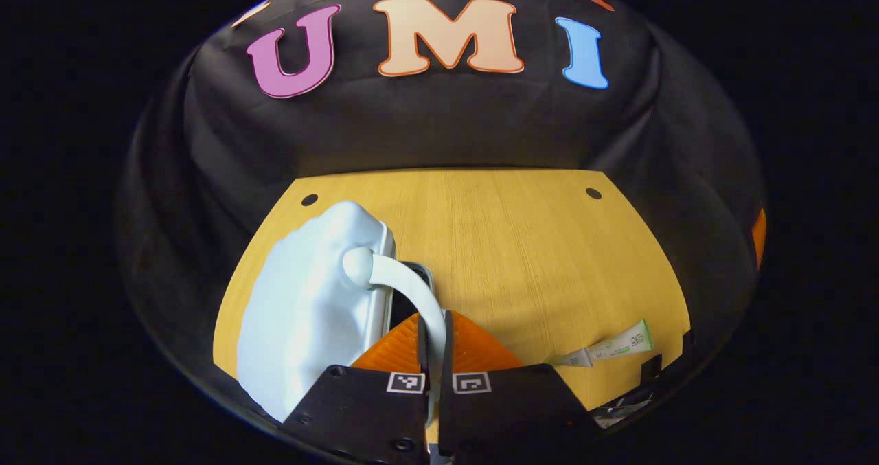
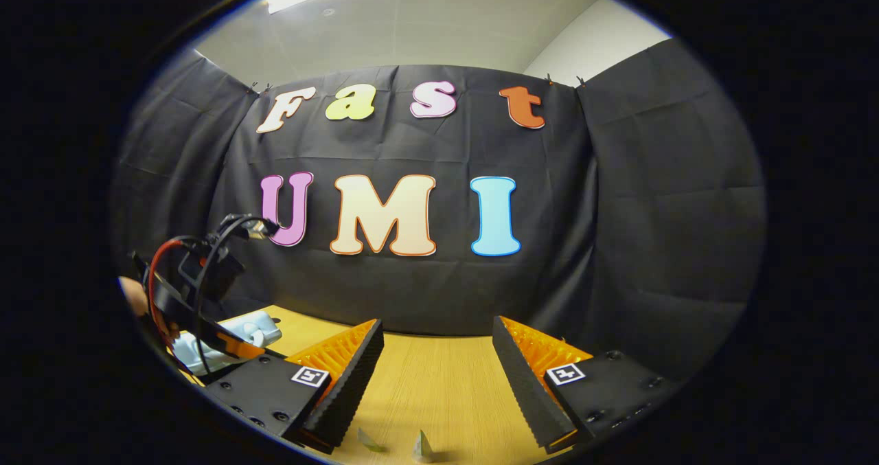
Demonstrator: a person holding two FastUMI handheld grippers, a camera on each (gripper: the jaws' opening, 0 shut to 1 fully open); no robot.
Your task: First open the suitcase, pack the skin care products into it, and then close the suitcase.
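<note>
Here, at the near left of the wooden table, the left gripper has its two fingers pressed together on the pale curved handle of a small white suitcase, the handle's slim arc running down between the pads. The case looks like a hard moulded shell with a metal-coloured rim, and a dark slit shows beside that rim just under the handle, so the lid appears to be parted a little; how wide it stands cannot be told from this angle. Such a shell is likely stiff, smooth and light, apt to slide on the bare wood if pulled sideways, so the handle is the sound place to hold it, lifting rather than dragging. A tube of skin care cream lies flat on the table, well apart from the case on the right. It is probably soft and light, easily squashed, best pinched gently across its body near the middle, not at the thin crimped end. In the right gripper view the right gripper hangs over the table with its fingers wide apart and nothing between them, and the suitcase sits far off at the left beneath the other gripper
</note>
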